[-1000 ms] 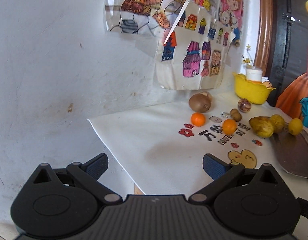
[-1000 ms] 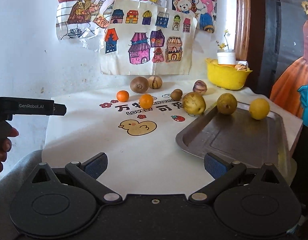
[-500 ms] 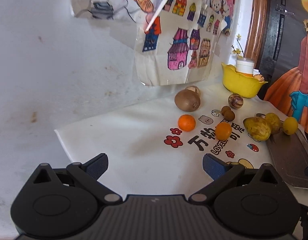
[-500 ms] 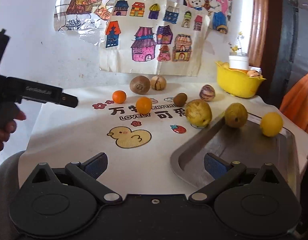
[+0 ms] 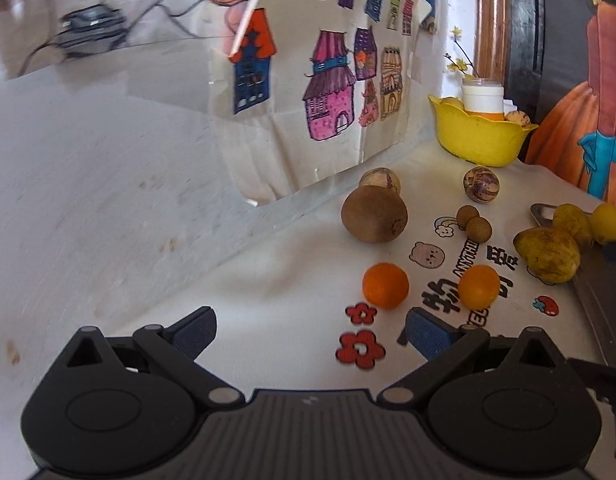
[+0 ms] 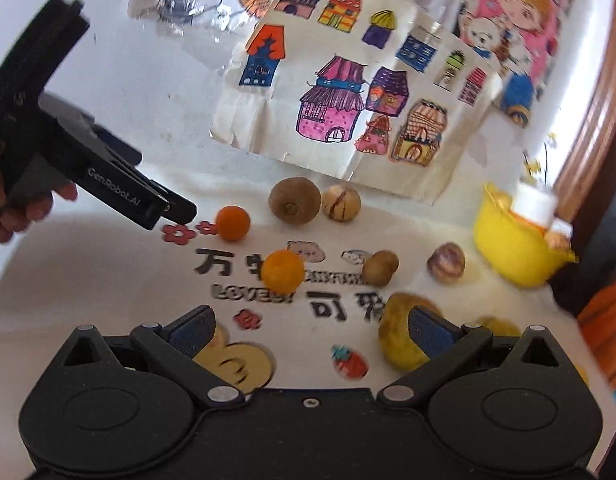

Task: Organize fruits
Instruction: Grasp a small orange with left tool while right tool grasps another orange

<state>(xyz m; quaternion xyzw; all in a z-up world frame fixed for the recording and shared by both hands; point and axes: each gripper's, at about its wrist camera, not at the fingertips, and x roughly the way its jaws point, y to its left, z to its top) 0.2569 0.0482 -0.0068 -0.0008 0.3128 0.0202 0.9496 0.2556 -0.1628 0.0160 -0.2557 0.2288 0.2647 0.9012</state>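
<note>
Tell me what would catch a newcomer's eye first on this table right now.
Probably the two small oranges, the left orange and the right orange, on the white printed cloth just ahead of the open left tongs. Next, the yellow bowl in the far right corner, and the colourful house drawing taped to the wall behind.

Left gripper (image 5: 310, 330): moved in toward the orange (image 5: 385, 286), jaws still wide.
Right gripper (image 6: 310, 330): moved forward over the cloth (image 6: 108, 280).

Left gripper (image 5: 310, 330): black body, blue ribbed pads, silver pivot screws, ribbed grey centre plate. Right gripper (image 6: 308, 328): same build. White "GenRobot.AI" lettering on left unit's side.
</note>
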